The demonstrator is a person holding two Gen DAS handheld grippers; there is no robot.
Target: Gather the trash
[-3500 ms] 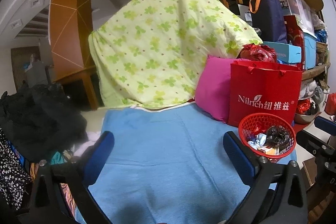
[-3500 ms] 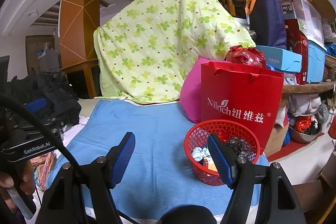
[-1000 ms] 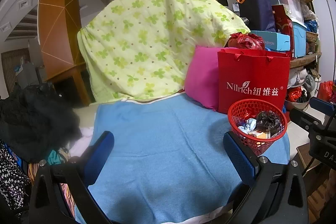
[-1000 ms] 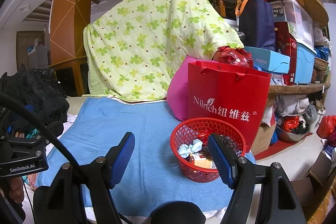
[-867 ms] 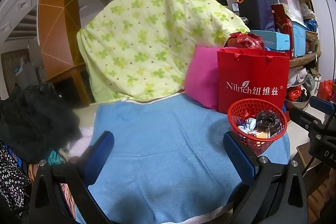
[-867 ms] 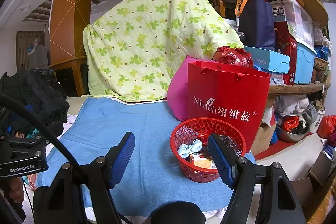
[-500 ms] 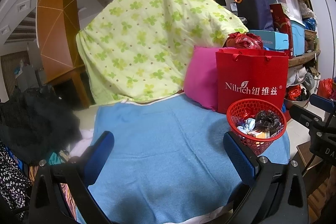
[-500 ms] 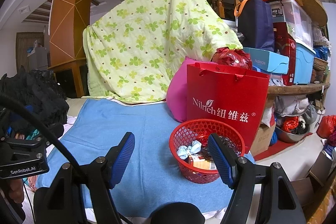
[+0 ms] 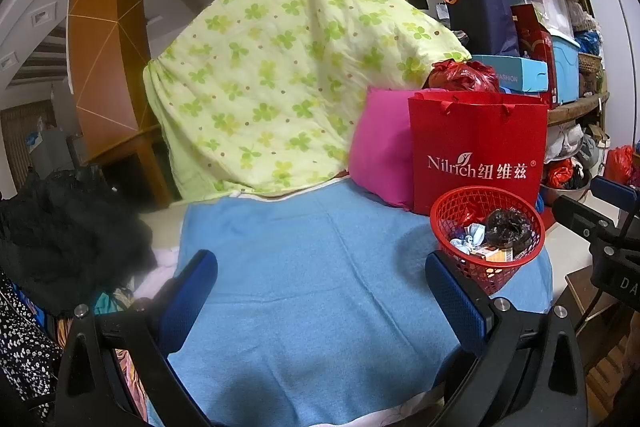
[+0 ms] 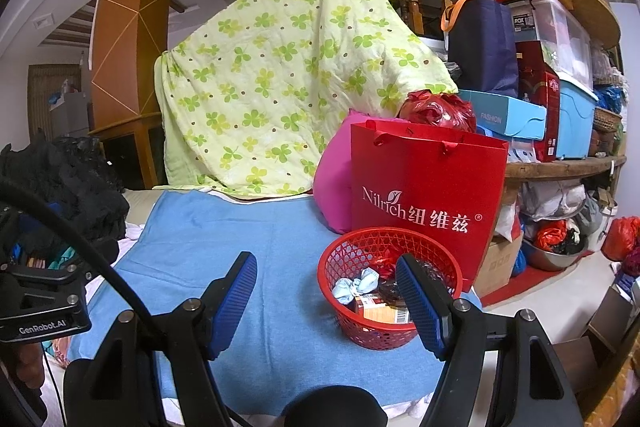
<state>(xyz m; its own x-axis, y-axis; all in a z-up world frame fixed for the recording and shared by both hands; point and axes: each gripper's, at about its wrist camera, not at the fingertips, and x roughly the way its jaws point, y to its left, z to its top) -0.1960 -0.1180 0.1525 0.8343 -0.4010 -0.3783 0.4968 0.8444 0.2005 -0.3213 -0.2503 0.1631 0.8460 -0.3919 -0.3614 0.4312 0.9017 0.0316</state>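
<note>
A round red mesh basket [image 9: 486, 233] [image 10: 386, 289] stands at the right end of a blue cloth [image 9: 320, 283] [image 10: 256, 259]. Inside it lie a pale blue wrapper [image 10: 354, 285], a black crumpled bag [image 9: 508, 227] and a small orange carton [image 10: 380, 311]. My left gripper [image 9: 320, 291] hovers open over the bare cloth, left of the basket. My right gripper [image 10: 326, 293] is open too, its right finger [image 10: 420, 299] in front of the basket. Nothing sits between either pair of pads.
Behind the basket stands a red paper bag [image 9: 478, 147] [image 10: 424, 191], with a pink pillow [image 9: 380, 151] and a green-patterned quilt [image 9: 288, 75] beside it. Black clothing [image 9: 60, 231] is heaped at the left. Cluttered shelves [image 10: 560, 163] and floor boxes fill the right.
Since the oldest frames both views have drawn back a little, so the basket sits further left and more fully in view. Over the last second nothing has moved.
</note>
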